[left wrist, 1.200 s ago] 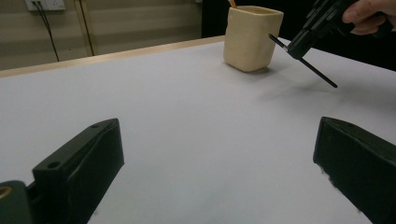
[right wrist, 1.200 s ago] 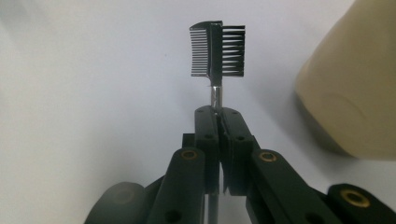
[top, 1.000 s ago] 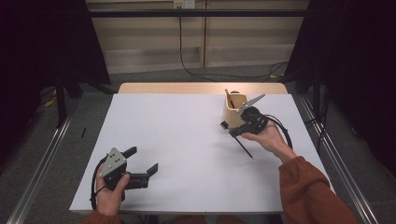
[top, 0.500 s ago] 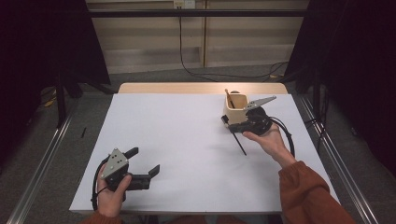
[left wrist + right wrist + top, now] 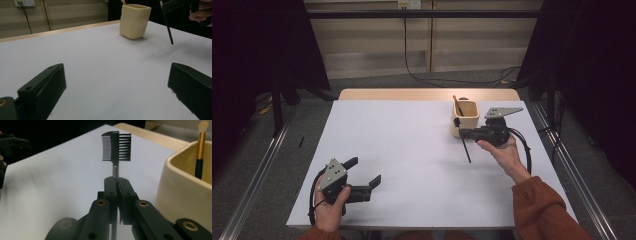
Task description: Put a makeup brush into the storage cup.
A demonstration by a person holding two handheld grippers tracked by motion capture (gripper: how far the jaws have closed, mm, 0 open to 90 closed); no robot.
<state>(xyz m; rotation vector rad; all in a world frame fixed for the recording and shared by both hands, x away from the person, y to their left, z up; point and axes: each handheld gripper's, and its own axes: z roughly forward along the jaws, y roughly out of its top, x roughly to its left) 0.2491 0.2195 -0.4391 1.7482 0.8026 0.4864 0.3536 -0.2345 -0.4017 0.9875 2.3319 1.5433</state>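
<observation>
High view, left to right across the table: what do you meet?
Left hand-held gripper → slim black comb tool hanging from the right one → cream cup holding a brush → right hand-held gripper, its body right of the cup.

Cream cup (image 5: 465, 118) on white table (image 5: 412, 155)

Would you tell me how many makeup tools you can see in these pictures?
2. A black brow comb is clamped in the right gripper beside the cream cup; a gold-handled brush stands inside that cup. Others may be hidden within it.
</observation>
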